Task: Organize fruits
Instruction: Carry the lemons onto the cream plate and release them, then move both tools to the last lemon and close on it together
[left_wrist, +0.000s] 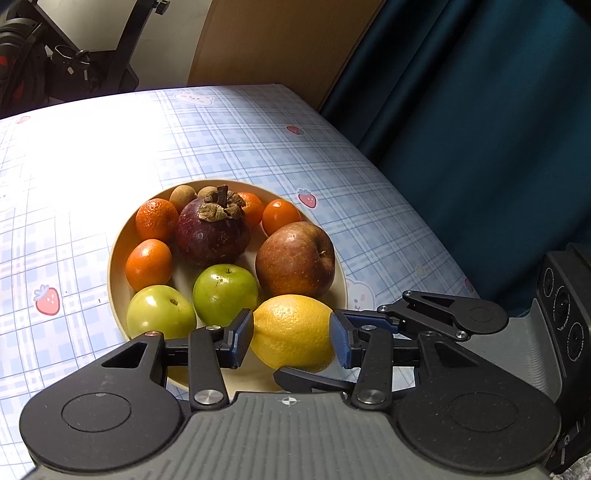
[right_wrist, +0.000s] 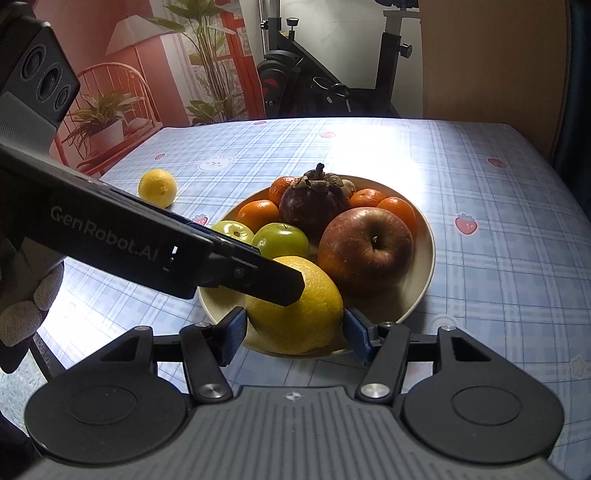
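A cream plate (left_wrist: 114, 254) (right_wrist: 424, 254) holds a red apple (left_wrist: 295, 258) (right_wrist: 365, 247), a dark mangosteen (left_wrist: 212, 229) (right_wrist: 314, 206), two green fruits (left_wrist: 225, 293) (right_wrist: 280, 240), several small oranges (left_wrist: 149, 264) and a large yellow lemon (left_wrist: 291, 334) (right_wrist: 295, 317) at its near edge. My left gripper (left_wrist: 291, 338) is shut on the large lemon, with both blue pads against its sides; it reaches in from the left in the right wrist view (right_wrist: 258, 273). My right gripper (right_wrist: 293, 332) is open, its pads either side of the same lemon. A second small lemon (right_wrist: 157, 187) lies on the table left of the plate.
The table has a blue plaid cloth (right_wrist: 498, 258) with strawberry prints. A dark blue curtain (left_wrist: 480, 129) hangs past the table's right edge. An exercise bike (right_wrist: 325, 74) and a chair with plants (right_wrist: 107, 122) stand behind the table.
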